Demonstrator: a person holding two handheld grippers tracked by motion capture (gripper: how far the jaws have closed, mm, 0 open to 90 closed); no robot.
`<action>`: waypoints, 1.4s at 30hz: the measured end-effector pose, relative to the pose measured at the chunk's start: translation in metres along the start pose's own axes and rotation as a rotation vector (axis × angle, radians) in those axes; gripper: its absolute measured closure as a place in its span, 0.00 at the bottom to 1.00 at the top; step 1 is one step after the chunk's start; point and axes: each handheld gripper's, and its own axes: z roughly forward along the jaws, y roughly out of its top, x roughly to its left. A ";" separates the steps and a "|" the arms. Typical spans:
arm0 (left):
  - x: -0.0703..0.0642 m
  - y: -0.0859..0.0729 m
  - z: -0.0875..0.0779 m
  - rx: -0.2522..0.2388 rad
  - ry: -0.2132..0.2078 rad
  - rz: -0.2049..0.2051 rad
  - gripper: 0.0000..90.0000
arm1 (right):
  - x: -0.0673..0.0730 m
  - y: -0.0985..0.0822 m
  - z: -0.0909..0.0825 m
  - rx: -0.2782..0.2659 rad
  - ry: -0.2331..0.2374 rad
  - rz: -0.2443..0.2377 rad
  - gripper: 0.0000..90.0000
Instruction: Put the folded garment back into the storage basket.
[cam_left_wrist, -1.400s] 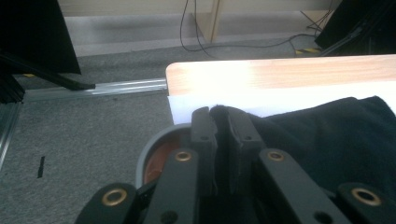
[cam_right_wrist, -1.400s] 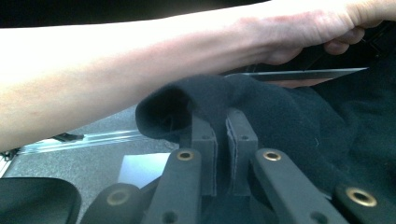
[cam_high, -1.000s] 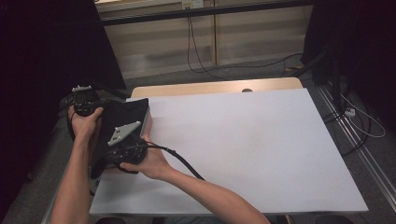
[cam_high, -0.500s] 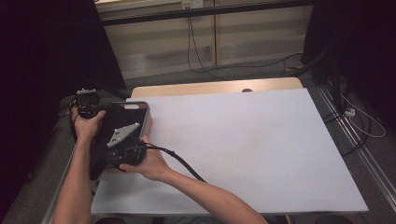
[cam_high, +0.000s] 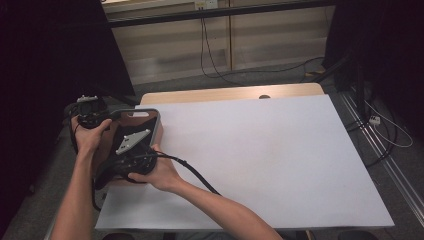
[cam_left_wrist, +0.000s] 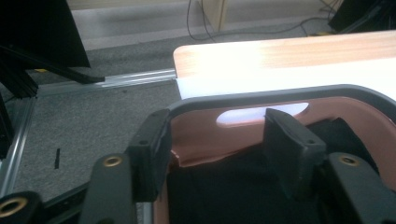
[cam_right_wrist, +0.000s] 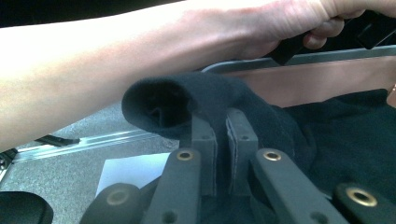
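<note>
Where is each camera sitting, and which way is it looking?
High view: above the person's side, looking forward and down on the table; both forearms, left tongs, right tongs.
Left gripper view: rides the left tongs, looking at the tray rim; open pads.
Right gripper view: rides the right tongs, pinching black cloth; a forearm crosses above.
All share the tray.

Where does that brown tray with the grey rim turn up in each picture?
High view: tray at the table's left edge, between the hands.
Left gripper view: rim arcs across the middle, beyond the fingers.
Right gripper view: rim and brown wall at upper right.
Shared landmark: the black cloth inside it.
</note>
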 end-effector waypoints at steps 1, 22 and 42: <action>0.001 -0.002 -0.002 -0.001 0.005 -0.009 0.43 | 0.000 0.001 0.002 -0.003 0.002 0.004 0.94; -0.001 -0.023 -0.030 -0.041 -0.005 0.023 0.33 | -0.003 0.004 0.008 -0.005 0.017 0.026 0.82; -0.027 -0.048 -0.078 -0.097 0.030 0.085 0.27 | 0.000 -0.023 -0.036 -0.045 -0.023 0.021 0.51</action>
